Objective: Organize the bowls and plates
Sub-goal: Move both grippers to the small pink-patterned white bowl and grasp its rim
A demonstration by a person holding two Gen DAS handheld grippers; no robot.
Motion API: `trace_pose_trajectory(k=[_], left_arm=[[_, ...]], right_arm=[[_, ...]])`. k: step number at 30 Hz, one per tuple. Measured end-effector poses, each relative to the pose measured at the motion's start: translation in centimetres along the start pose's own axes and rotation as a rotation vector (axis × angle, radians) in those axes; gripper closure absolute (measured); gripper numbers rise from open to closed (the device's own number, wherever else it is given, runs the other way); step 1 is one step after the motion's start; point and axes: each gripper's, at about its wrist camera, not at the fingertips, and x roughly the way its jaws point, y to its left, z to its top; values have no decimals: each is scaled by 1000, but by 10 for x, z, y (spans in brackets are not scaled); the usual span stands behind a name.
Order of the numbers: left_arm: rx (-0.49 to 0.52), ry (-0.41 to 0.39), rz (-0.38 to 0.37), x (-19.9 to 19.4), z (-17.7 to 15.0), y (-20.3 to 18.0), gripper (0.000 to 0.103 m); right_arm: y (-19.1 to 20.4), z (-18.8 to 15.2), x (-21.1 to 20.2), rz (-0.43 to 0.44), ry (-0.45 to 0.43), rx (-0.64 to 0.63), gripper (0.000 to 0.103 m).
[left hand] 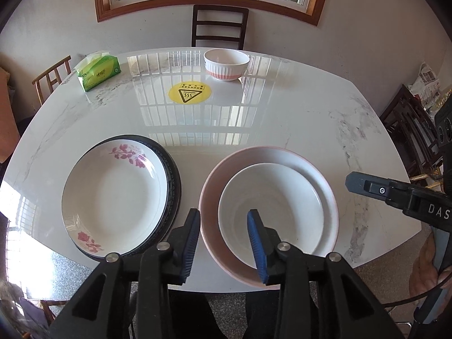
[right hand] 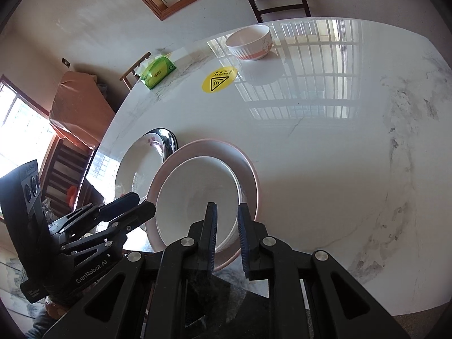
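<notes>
Our right gripper (right hand: 227, 234) is nearer — its half-open jaws straddle the white bowl (right hand: 195, 197) rim at the worktop's near edge; left gripper (left hand: 224, 234) open, empty.

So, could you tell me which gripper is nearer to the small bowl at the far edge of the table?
Neither clearly: both the left gripper and the right gripper hang at the near edge over the stacked white dish, far from the small bowl.

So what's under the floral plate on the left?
A dark plate lies under the floral plate; only its rim shows, along the right and near edges. Its centre is covered, and whether more plates lie in that stack cannot be seen.
</notes>
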Motion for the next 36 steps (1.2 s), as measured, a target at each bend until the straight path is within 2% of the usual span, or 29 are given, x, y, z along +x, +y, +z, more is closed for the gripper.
trace_pose_trajectory(k=[3, 8, 10, 11, 12, 13, 19, 23, 25, 30, 36], left_arm=[[-19, 2, -6, 0, 7, 6, 67], [-31, 11, 5, 7, 22, 14, 67], [-38, 25, 6, 13, 30, 17, 67], [-42, 35, 4, 16, 35, 19, 67], [-48, 46, -4, 21, 40, 21, 67], [-55, 57, -12, 25, 45, 23, 67], [-68, 81, -25, 52, 86, 37, 67], [-88, 110, -96, 80, 120, 52, 67], [-88, 103, -104, 93, 135, 57, 67], [-92, 114, -179, 128, 173, 67, 67], [-117, 110, -280, 159, 220, 71, 67]], right_arm=[[-8, 8, -9, 21, -47, -9, 87], [-26, 17, -17, -9, -128, -70, 87], [-38, 23, -15, -20, -153, -65, 83], [-45, 26, -14, -20, -162, -59, 78], [-51, 29, -11, -18, -161, -51, 72], [-59, 33, -6, -20, -154, -38, 71], [-90, 61, 24, -67, -90, -1, 70], [-112, 81, 44, -36, -50, 44, 70], [-121, 91, 52, -32, -46, 58, 70], [-140, 120, 73, -7, -58, 96, 69], [-145, 165, 98, 14, -45, 122, 68]])
